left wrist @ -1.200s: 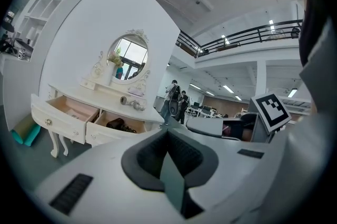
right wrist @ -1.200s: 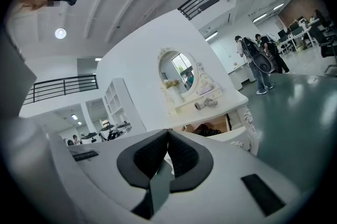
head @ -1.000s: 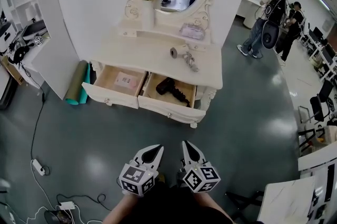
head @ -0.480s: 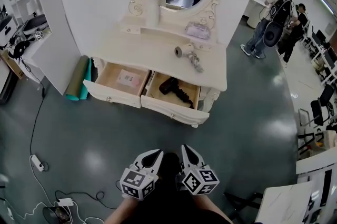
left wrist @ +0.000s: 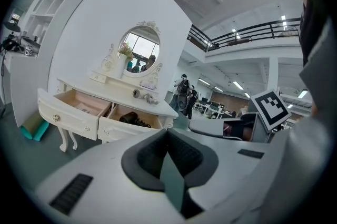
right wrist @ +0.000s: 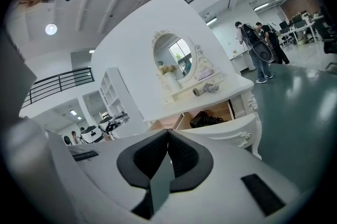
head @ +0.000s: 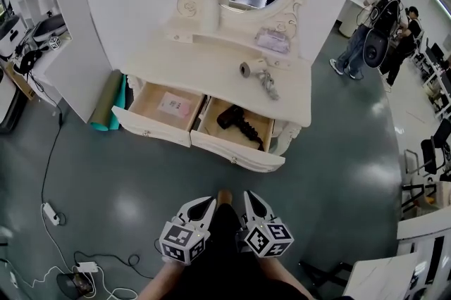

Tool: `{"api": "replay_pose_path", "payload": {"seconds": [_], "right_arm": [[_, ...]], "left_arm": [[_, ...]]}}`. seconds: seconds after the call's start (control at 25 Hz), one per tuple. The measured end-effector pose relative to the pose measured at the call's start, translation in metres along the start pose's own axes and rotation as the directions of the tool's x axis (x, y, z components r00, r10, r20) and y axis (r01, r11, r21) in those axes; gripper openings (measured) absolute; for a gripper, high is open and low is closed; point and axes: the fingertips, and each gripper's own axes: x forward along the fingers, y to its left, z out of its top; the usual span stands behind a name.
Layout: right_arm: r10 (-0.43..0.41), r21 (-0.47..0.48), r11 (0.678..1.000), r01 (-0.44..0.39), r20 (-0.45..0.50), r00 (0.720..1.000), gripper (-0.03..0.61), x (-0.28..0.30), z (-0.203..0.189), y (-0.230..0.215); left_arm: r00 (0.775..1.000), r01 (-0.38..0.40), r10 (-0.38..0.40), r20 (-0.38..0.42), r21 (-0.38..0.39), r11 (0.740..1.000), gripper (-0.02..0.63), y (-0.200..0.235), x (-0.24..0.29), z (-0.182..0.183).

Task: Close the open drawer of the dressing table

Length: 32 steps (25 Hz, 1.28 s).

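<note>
Fingers [left wrist: 108, 165] pressed shut on nothing, same on the left gripper [head: 206, 201] and the right gripper [head: 251, 196], both held low and well short of the dressing table [head: 204, 65]

Worth noting two drawers standing open, not one: left drawer [head: 151, 128] with a pale printed sheet lying flat inside, right drawer [head: 243, 151] with a black hair dryer [head: 238, 124] and its coiled cord

Could go wrong a few ways, judging from here:
- shoving one end of that curved, glossy cream front and jamming it crooked
- skidding hard plastic tips off the smooth paint, probably leaving a scuff
- pinching the cord if sitting higher than the drawer edge, hard to tell from this far out
- shutting only one and calling it done

Bare wood inside, carved scrolly trim outside, tiny round knobs [head: 146, 132] mid-front. Not needed for a push though, better to press flat near the middle. Shiny grey floor [head: 338, 151] too, so no lunging
</note>
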Motion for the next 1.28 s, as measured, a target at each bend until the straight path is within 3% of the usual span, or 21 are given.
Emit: {"api": "replay_pose_path", "payload": {"seconds": [0.6, 1.28], "right_arm": [[-0.053, 0.015, 0.998, 0.055, -0.123, 0.991, 0.017, 0.062, -0.003, -0.051], [-0.16, 0.027, 0.984, 0.177, -0.312, 0.936, 0.017, 0.111, -0.03, -0.121]], "left_arm": [[0.994, -0.049, 0.047, -0.103, -0.014, 0.999, -0.005, 0.047, 0.07, -0.004], [0.964, -0.082, 0.072, -0.257, -0.026, 0.996, -0.006, 0.094, 0.145, -0.024]]}}
